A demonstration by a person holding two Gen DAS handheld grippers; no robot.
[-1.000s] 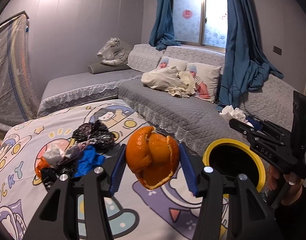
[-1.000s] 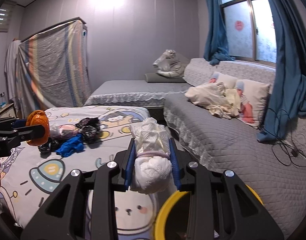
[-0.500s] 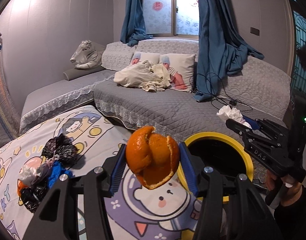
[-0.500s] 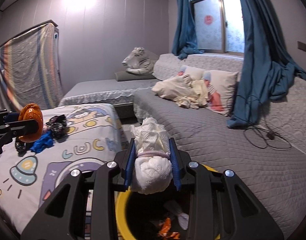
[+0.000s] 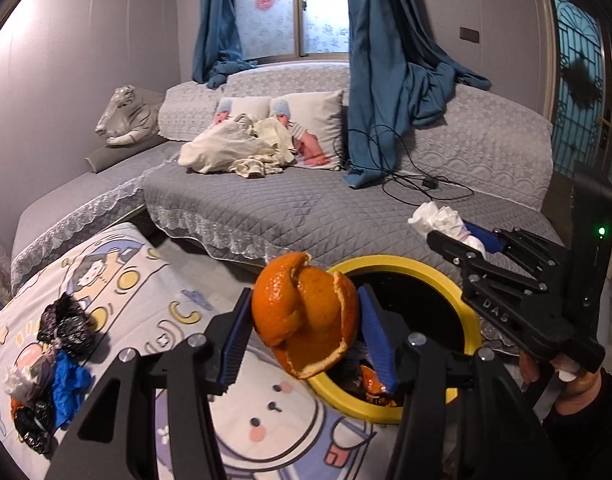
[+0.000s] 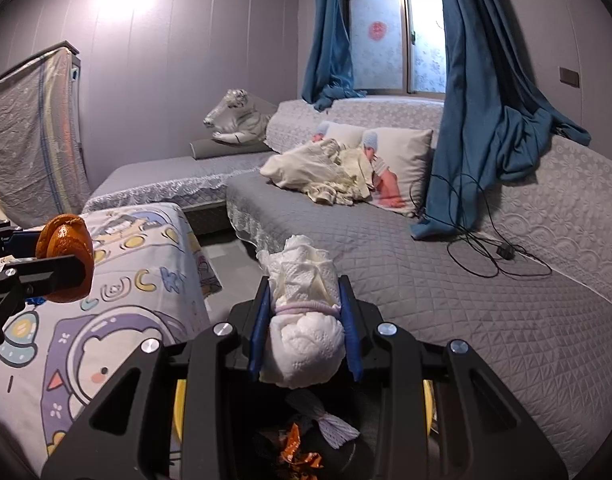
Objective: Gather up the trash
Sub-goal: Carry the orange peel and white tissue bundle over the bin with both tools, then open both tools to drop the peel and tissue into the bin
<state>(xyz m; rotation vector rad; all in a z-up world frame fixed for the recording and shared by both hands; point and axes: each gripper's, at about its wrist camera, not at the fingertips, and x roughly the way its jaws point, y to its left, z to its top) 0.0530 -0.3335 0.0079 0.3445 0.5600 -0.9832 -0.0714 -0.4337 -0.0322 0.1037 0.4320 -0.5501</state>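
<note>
Black and blue scraps of trash (image 5: 61, 354) lie heaped at the far left of the table (image 5: 209, 428), on its cartoon cloth. To their right, your left tool (image 5: 306, 330) is clamped on an orange peel (image 5: 303, 312), its blue pads pressed to both sides, and it hangs at the near-left rim of the yellow-rimmed bin (image 5: 438, 280). The bin stands between the table and the grey sofa (image 5: 306, 208). Wrappers lie in its dark inside, an orange one among them.

Further right, your right tool (image 6: 306, 320) grips a wad of white tissue (image 6: 306, 320) bound with a thin pale band, pads tight on both sides. It is held right over the bin's mouth, which shows below it in the right wrist view with more tissue and the orange wrapper (image 6: 297, 454) inside. From the left wrist view the same tool (image 5: 462, 236) reaches in over the bin's far-right rim, tissue (image 5: 438, 220) sticking out of its tip.
</note>
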